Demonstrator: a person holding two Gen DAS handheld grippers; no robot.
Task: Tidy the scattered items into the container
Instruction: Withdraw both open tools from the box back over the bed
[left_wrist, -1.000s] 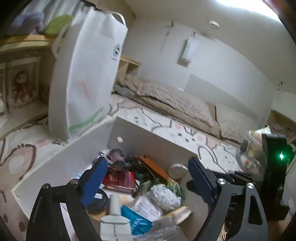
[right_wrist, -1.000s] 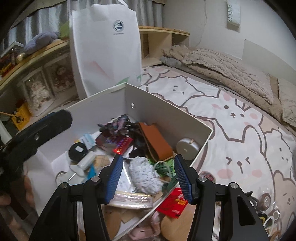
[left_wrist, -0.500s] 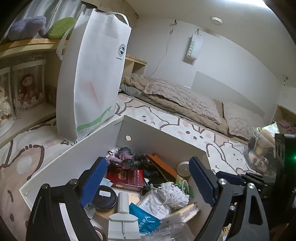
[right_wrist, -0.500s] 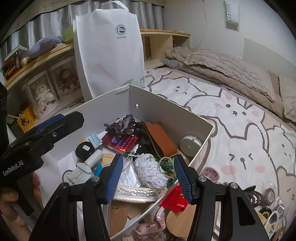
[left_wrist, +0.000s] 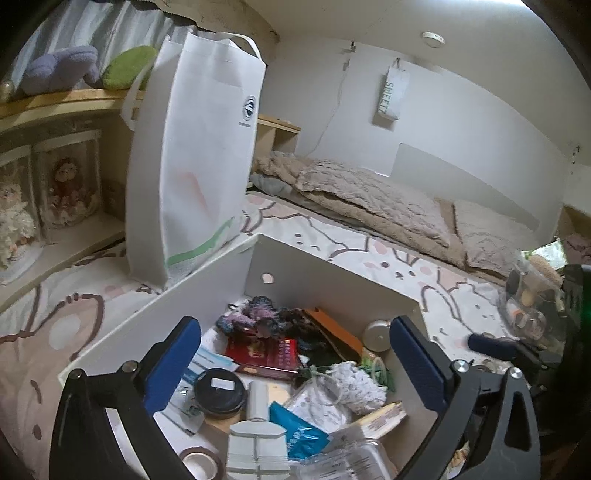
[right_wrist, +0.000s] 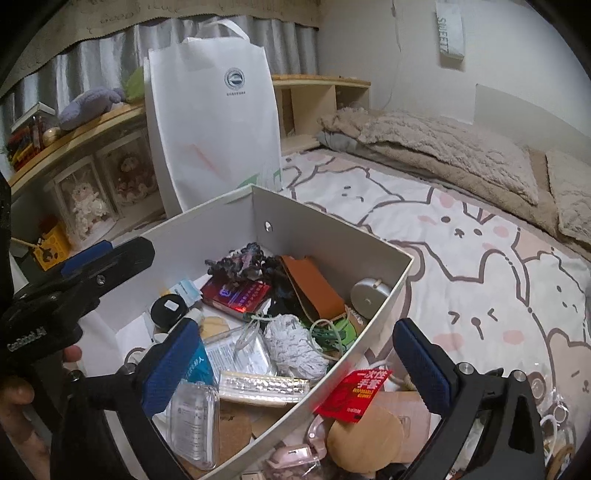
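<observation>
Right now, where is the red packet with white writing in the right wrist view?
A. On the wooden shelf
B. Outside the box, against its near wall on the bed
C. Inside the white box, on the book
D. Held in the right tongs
B: the red packet lies outside the white box, touching its outer wall, beside a round wooden disc.

"SWEET" on wall hanging (right_wrist: 449, 35); "DISPOSABLE" on red packet (right_wrist: 354, 393).
</observation>
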